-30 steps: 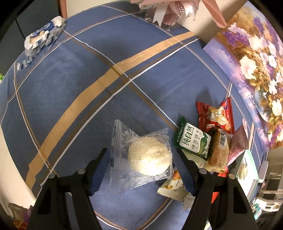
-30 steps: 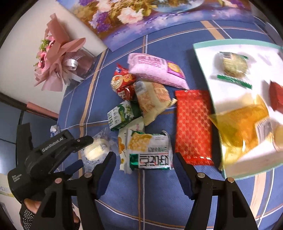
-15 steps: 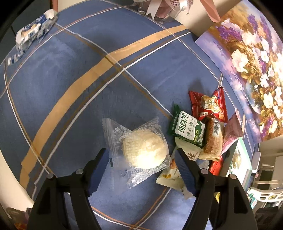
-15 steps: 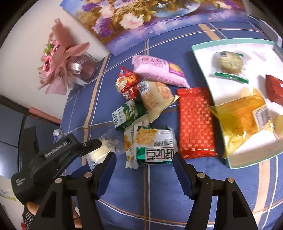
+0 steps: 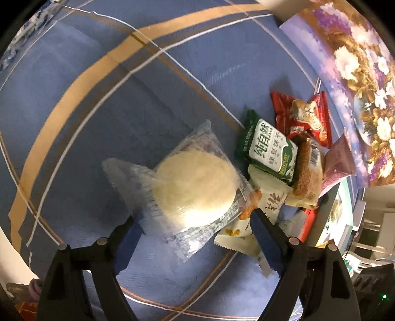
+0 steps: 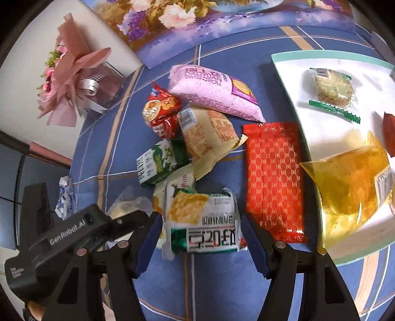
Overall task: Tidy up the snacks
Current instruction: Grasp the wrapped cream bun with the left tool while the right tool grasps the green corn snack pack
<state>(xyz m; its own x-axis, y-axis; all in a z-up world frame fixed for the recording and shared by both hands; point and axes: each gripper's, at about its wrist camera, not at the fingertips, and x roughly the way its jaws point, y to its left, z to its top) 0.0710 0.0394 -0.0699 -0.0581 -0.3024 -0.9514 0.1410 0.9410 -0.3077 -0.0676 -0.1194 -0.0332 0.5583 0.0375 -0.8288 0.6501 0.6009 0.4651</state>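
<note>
A round pale pastry in a clear wrapper [image 5: 195, 190] lies on the blue cloth, its near end between the fingers of my open left gripper [image 5: 195, 227]. My right gripper [image 6: 201, 227] is open around a white and green cracker pack [image 6: 205, 222]. A pile of snacks lies beside both: a green biscuit pack [image 5: 269, 150] [image 6: 160, 163], a red packet [image 5: 303, 116] [image 6: 160, 113], a beige cake pack [image 6: 207, 133], a pink Swiss roll pack [image 6: 214, 91] and a red patterned pack [image 6: 274, 177]. The left gripper's body [image 6: 74, 229] hides most of the pastry in the right wrist view.
A white tray with a teal rim [image 6: 291, 81] at the right holds a wrapped biscuit [image 6: 332, 87], a yellow bag [image 6: 350, 177] and a red item. A flower painting [image 6: 222, 19] and a pink bouquet [image 6: 71, 71] stand at the back. A blue-white wrapper [image 6: 64, 197] lies at the left.
My left gripper has moved forward so the pastry's wrapper now lies between its fingers. My right gripper has advanced around the cracker pack.
</note>
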